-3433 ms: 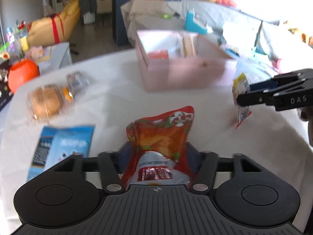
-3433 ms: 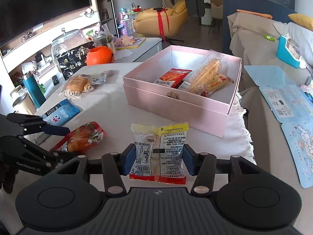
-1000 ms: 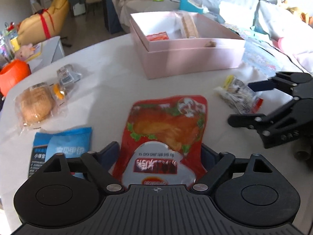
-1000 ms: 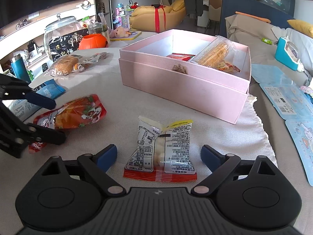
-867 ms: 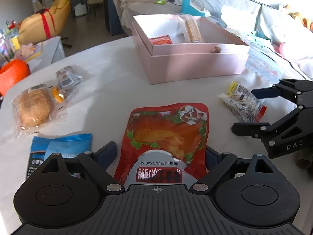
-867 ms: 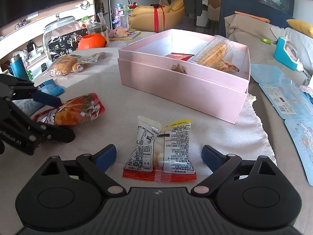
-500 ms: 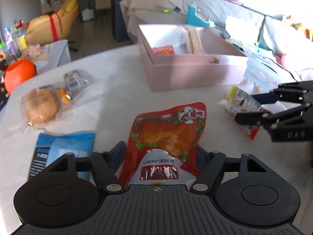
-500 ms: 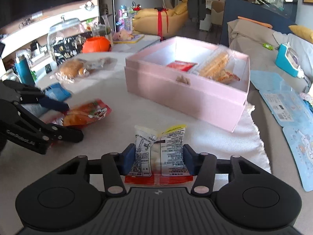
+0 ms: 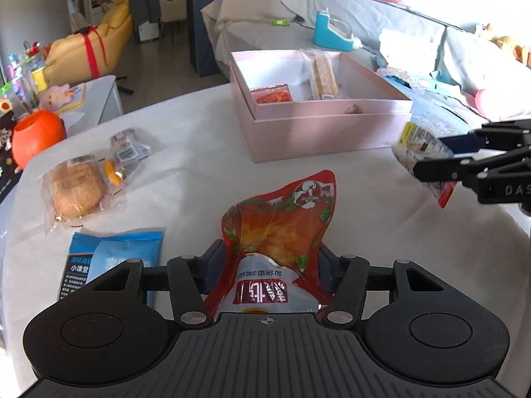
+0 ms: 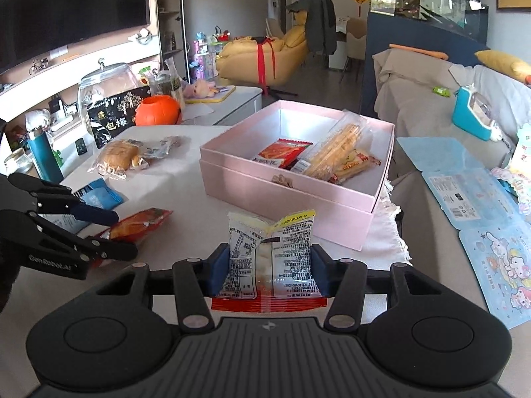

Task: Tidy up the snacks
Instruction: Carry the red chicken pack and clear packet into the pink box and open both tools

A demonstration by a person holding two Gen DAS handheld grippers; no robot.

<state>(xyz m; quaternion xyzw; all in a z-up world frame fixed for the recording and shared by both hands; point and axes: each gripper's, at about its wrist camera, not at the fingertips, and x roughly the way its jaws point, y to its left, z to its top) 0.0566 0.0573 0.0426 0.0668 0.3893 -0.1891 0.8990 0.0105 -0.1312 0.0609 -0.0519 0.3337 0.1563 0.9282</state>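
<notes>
Honestly, with the left gripper point(image 9: 270, 267) closing on the red pouch point(image 9: 280, 229) and the right gripper point(image 10: 270, 267) clamping the white packet point(image 10: 270, 248) above the table, both should lift clear before crossing to the pink box point(image 10: 292, 192).

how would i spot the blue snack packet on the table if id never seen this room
Start at the pink box on the white table. Come toward the near left, past the clear-wrapped bun. The blue packet lies flat beside it, the only blue wrapper, with a dark text strip.

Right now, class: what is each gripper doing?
Left gripper: jaws closing on the red snack pouch.
Right gripper: shut on the white snack packet.
</notes>
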